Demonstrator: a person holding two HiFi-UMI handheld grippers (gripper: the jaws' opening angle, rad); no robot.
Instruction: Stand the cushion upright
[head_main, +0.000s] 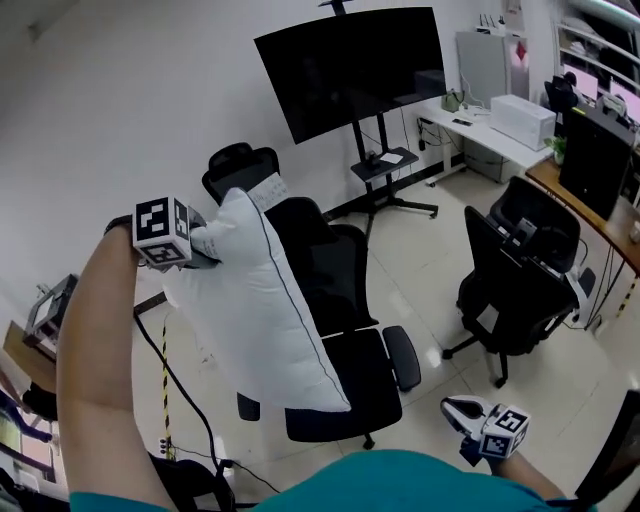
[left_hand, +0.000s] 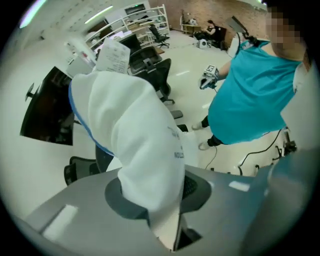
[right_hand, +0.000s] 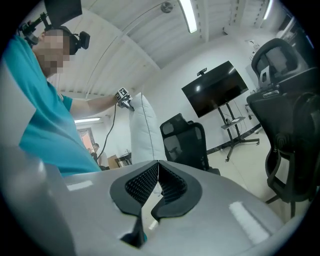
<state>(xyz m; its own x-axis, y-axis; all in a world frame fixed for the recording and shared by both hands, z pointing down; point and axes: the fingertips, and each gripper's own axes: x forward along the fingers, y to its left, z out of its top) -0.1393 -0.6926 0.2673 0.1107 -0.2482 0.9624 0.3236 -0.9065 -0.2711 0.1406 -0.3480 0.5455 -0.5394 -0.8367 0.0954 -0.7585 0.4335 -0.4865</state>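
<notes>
The cushion (head_main: 265, 310) is white with thin blue piping and a paper tag at its top corner. It hangs by that corner in the air, in front of a black office chair (head_main: 345, 265). My left gripper (head_main: 205, 245) is raised at the upper left, shut on the cushion's top corner. In the left gripper view the cushion (left_hand: 135, 115) fills the space between the jaws of the left gripper (left_hand: 155, 192). My right gripper (head_main: 465, 412) is low at the right, away from the cushion. In its own view the right gripper (right_hand: 157, 167) is shut and holds nothing, with the cushion (right_hand: 142, 130) ahead.
A second black office chair (head_main: 520, 270) stands to the right. A large dark screen on a wheeled stand (head_main: 350, 65) is at the back. Desks (head_main: 490, 130) with equipment line the right wall. Cables (head_main: 165, 380) trail over the tiled floor at the left.
</notes>
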